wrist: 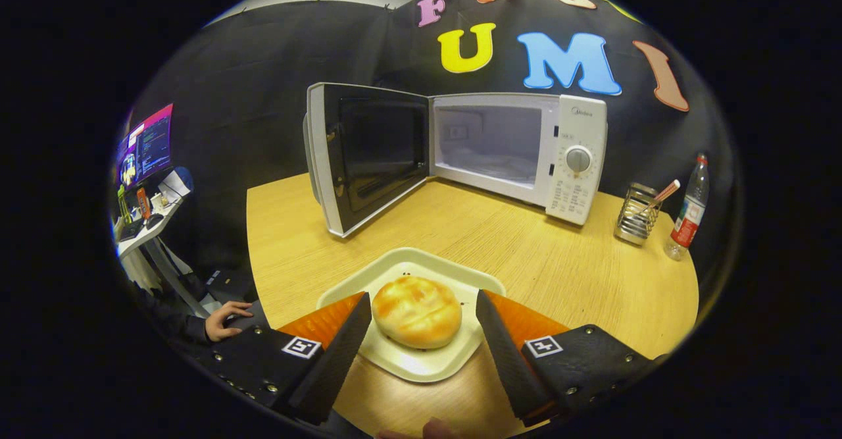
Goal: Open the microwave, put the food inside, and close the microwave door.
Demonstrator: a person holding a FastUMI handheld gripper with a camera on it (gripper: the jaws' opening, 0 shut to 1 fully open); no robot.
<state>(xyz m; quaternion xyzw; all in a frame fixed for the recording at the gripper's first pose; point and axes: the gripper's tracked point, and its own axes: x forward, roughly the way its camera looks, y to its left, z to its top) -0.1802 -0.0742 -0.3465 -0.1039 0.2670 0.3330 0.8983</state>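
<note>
A white microwave [573, 156] stands at the back of the wooden table [559, 268]. Its door [368, 156] hangs wide open to the left, and the lit cavity [490, 143] looks empty. Near the table's front edge, a round golden bun [416, 311] lies on a white square plate [421, 264]. My gripper [422, 299] is open, with one finger on each side of the bun, over the plate's edges. The left finger sits very close to the bun, and a small gap shows on the right. Neither finger visibly presses on it.
A metal mesh holder [637, 214] with utensils and a clear bottle [687, 212] with a red label stand right of the microwave. Off the table's left side are a desk with a lit monitor [146, 141] and a person's hand [227, 319].
</note>
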